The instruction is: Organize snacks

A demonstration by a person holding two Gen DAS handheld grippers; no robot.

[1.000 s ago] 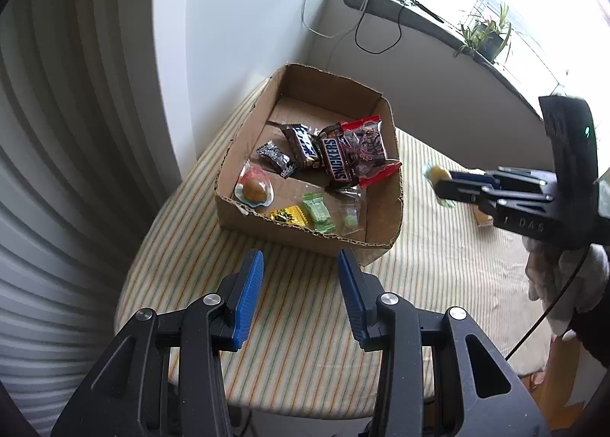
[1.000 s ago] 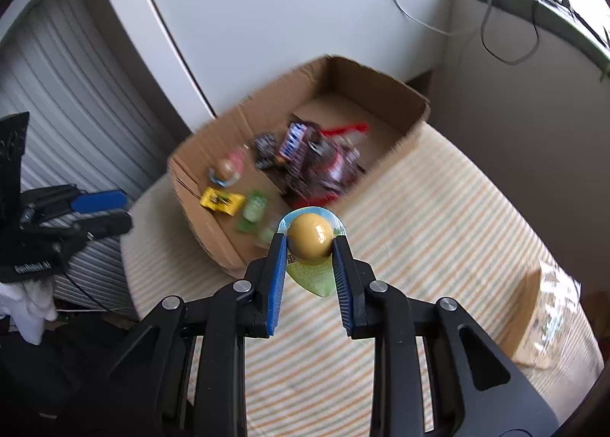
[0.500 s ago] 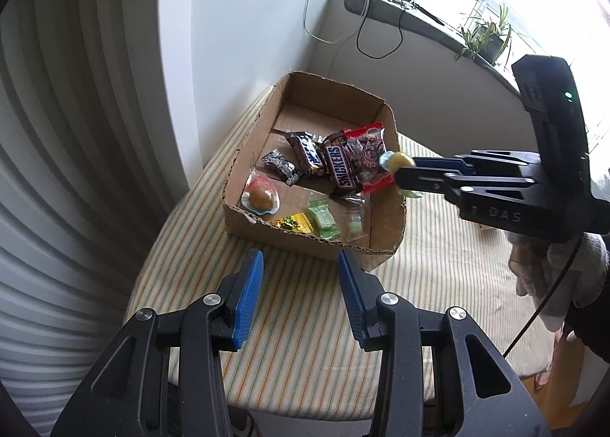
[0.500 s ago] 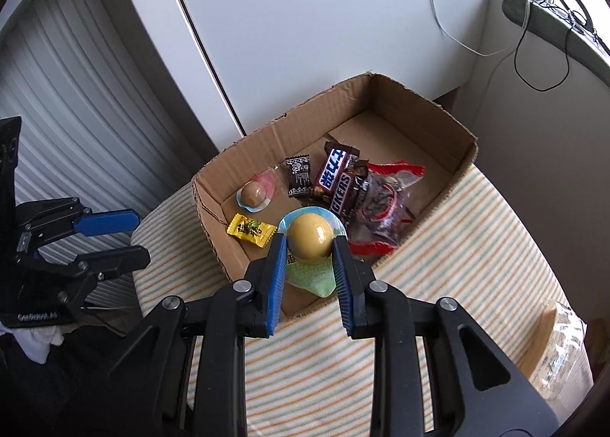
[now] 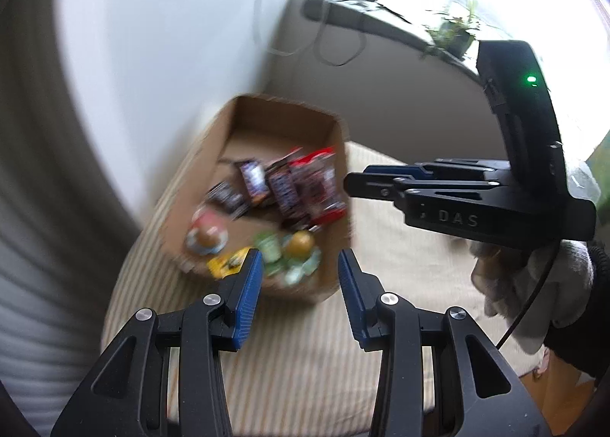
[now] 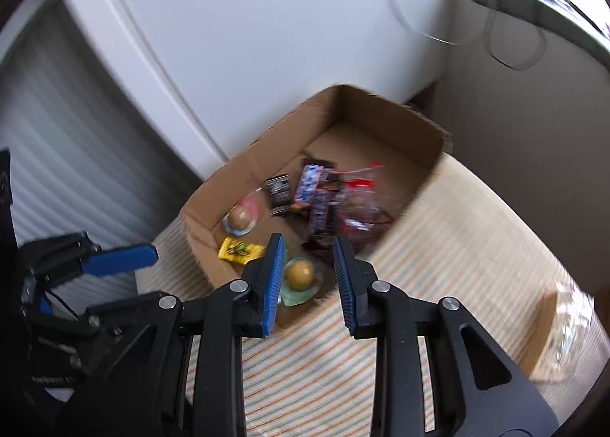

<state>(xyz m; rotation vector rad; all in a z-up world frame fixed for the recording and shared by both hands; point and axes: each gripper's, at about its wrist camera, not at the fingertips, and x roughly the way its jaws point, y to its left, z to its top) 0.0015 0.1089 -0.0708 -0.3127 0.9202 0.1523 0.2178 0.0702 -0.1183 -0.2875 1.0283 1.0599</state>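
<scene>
Drop step looks done: yellow ball candy [image 6: 300, 273] lies in cardboard box [image 6: 385, 113], right gripper [image 6: 309, 277] released above it, left gripper [image 5: 299, 284] spread, empty; next, fetch another snack

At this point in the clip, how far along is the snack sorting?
Mostly done: the yellow ball candy now lies in the cardboard box beside the chocolate bars. Nothing is in hand; the right tool and left tool are open. One clear packet remains on the striped tablecloth.
</scene>
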